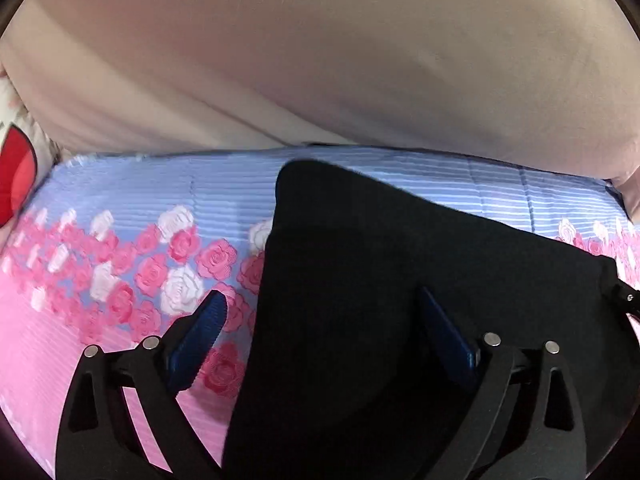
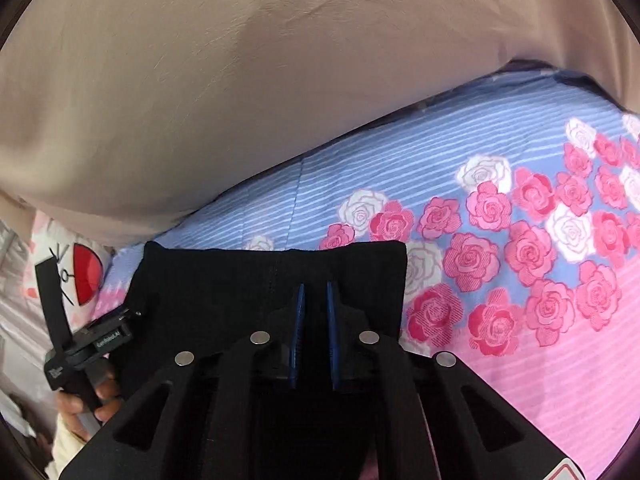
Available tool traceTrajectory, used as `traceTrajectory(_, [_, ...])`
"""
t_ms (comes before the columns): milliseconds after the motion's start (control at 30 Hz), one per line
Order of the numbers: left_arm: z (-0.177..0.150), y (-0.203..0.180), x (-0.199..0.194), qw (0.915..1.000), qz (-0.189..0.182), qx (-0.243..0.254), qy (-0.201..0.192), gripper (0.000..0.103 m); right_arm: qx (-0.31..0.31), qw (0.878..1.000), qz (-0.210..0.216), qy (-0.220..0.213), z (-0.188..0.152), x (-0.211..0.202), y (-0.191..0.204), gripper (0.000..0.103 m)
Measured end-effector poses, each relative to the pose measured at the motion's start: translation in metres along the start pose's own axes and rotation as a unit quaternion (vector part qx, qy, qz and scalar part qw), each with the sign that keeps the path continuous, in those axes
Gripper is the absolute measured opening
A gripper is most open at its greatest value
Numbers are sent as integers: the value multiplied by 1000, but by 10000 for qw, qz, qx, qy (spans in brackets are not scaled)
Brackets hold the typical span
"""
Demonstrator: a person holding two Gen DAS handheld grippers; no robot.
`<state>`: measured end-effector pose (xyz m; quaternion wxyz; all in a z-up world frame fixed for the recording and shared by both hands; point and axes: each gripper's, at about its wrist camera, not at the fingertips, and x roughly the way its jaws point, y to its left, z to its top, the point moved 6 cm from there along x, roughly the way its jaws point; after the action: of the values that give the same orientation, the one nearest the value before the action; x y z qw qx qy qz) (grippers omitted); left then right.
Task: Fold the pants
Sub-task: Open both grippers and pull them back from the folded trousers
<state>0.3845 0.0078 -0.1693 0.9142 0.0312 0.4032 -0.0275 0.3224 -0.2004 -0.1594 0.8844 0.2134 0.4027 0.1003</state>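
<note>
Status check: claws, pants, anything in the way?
Left claw open, straddling the pants' edge. Right claw nearly shut over the pants; grip unclear. Pants on the floral sheet. Nothing in the way.

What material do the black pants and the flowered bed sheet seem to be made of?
The black pants: apparently a soft, matte knit; they reflect no light and drape limply, with a faint stitched seam. The exact fibre cannot be told. The flowered bed sheet: likely thin woven cotton or a blend, matte, with printed roses and stripes lying flat.
</note>
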Motion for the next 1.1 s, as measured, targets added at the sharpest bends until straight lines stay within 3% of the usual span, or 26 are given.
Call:
traceTrajectory(67, [1, -1, -22, 9997, -9, 141, -201, 90, -63, 9998, -157, -85, -2, -17, 12, 13])
traceTrajectory(133, [-7, 4, -61, 9986, -212, 232, -428, 91, -423, 9987, 40, -270, -13, -49, 34, 13])
traceTrajectory(233, [-33, 12, -104, 9958, -8, 515, -759, 93, -989, 9948, -147, -213, -49, -80, 59, 13])
traceTrajectory(300, [-51, 6, -97, 9950, 136, 753, -640, 93, -1097, 9933, -344, 68, -72, -70, 54, 11])
traceTrajectory(367, [-65, 0, -76, 9943, 253, 940, -427, 94, -1002, 9930, -580, 220, -86, -57, 36, 3])
traceTrajectory(467, [-76, 6, -77, 9958, 284, 765, -404, 92, -588, 9973, -442, 72, -84, -70, 33, 3])
traceTrajectory(533, [-78, 8, -103, 9959, 221, 720, -496, 92, -699, 9956, -541, -298, -85, -97, 46, 12])
traceTrajectory(633, [-85, 6, -152, 9934, 424, 671, -823, 92, -797, 9913, -644, -827, -93, -139, 67, 13])
traceTrajectory(767, [-94, 3, -189, 9948, 292, 522, -820, 92, -761, 9841, -900, -1330, -103, -173, 81, 12])
traceTrajectory(1100, [-128, 12, -224, 9969, 182, 231, -729, 92, -650, 9821, -1091, -1394, -148, -200, 84, 13])
